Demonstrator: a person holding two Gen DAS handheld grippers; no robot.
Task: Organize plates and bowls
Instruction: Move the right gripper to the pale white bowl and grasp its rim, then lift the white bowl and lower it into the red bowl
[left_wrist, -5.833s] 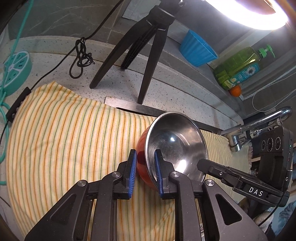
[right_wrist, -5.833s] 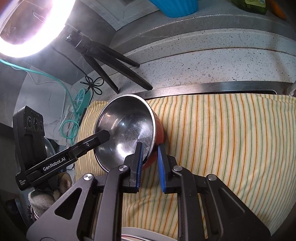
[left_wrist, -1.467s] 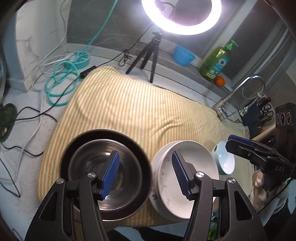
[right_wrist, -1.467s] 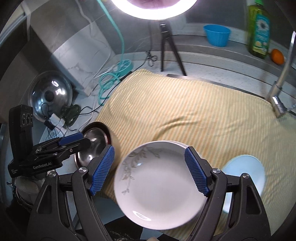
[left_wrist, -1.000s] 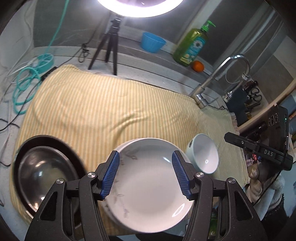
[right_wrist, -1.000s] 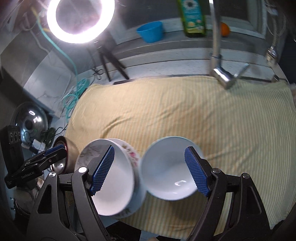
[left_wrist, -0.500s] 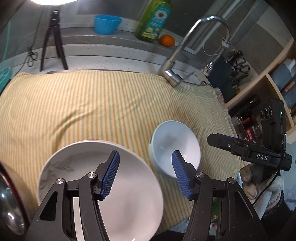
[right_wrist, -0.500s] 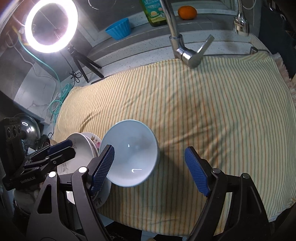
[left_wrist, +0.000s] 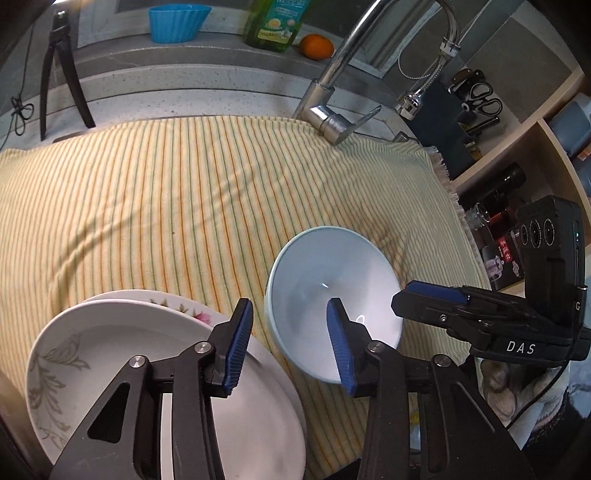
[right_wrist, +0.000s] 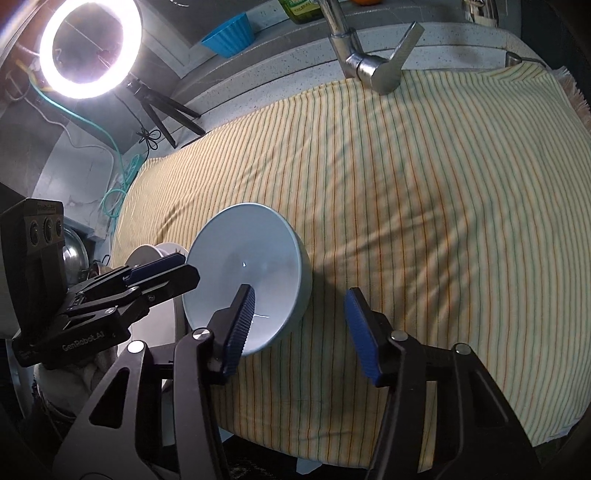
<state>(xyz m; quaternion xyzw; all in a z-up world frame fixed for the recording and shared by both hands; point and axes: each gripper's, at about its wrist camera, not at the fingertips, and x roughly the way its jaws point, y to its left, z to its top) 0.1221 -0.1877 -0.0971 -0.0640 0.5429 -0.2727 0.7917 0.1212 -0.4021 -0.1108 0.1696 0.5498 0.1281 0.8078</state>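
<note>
Both grippers have swung away from the steel bowl and the plates and now sit low over the pale blue bowl (left_wrist: 334, 295), which stands on the striped towel (left_wrist: 184, 192) just right of the stacked white plates (left_wrist: 155, 369). That shift says the steel bowl is dealt with and this bowl is, I judge, the next piece to be put in order.

The left gripper (left_wrist: 290, 347) straddles the bowl's left rim: one blue pad hangs over the inside, the other outside the wall and above the edge of the top plate. Its jaws are closing from a wider spread a second ago, with the rim between them, but the pads do not look pressed on it yet (the near wall is partly hidden behind the finger).

The right gripper (right_wrist: 304, 328) comes in from the other side. Its left pad lies over the near part of the bowl's inside and its right pad over bare towel, so the right-hand wall stands between them. These jaws are closing too, half-wide, and again I see a gap rather than a pinch.

Two grips on one rim suggest a two-handed lift. The risk, as I read it, is the left outer pad catching the plate edge just beside the bowl.
</note>
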